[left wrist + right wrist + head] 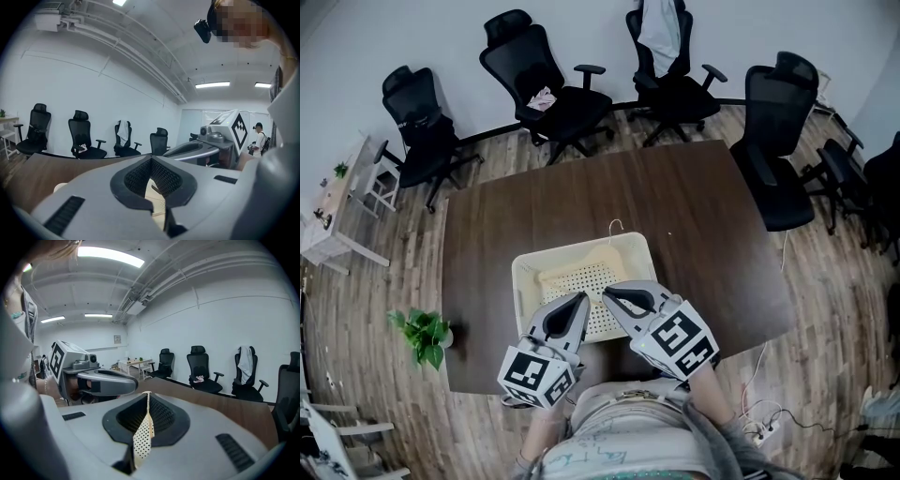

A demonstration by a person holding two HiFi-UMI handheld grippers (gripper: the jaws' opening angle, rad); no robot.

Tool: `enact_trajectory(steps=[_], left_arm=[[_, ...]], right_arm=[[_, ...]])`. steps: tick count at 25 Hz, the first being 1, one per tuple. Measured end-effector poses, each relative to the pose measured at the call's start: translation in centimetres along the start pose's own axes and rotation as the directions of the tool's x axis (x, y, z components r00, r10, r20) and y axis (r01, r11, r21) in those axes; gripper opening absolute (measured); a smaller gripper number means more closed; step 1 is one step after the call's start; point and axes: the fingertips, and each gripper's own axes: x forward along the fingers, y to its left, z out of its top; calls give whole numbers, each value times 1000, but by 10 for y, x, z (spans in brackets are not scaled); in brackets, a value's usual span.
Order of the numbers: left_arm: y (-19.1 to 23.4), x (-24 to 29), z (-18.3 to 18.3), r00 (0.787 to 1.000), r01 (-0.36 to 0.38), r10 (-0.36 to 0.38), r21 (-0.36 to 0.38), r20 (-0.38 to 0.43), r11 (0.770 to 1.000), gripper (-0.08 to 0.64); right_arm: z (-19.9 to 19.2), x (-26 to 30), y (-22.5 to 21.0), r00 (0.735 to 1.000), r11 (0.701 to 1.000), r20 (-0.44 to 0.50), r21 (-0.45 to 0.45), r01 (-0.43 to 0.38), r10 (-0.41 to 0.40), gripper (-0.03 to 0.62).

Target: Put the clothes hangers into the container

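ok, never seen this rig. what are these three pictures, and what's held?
No robot: a person holds a hand-held gripper in each hand; the marker cubes belong to them. The head view comes from a camera on the person's head, looking down. The other two cameras ride on those tools and look along their jaws. On the brown table stands a cream perforated basket, a white hanger hook poking over its far rim. The right hand-held gripper is shut on a perforated cream wall, apparently the basket's. The left hand-held gripper has its tips together; whether it pinches anything, I can't tell.
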Motion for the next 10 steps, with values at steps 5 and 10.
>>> enact_trajectory(steps=[5, 10], left_arm=[[-5, 4, -2, 1000, 9, -9, -1, -4, 1000, 11], [-11, 5, -3, 1000, 12, -12, -12, -5, 1000, 11]], right_arm=[[-5, -3, -3, 1000, 1000, -5, 8, 5, -5, 26], [-9, -8, -2, 999, 1000, -34, 4, 1, 0, 27]])
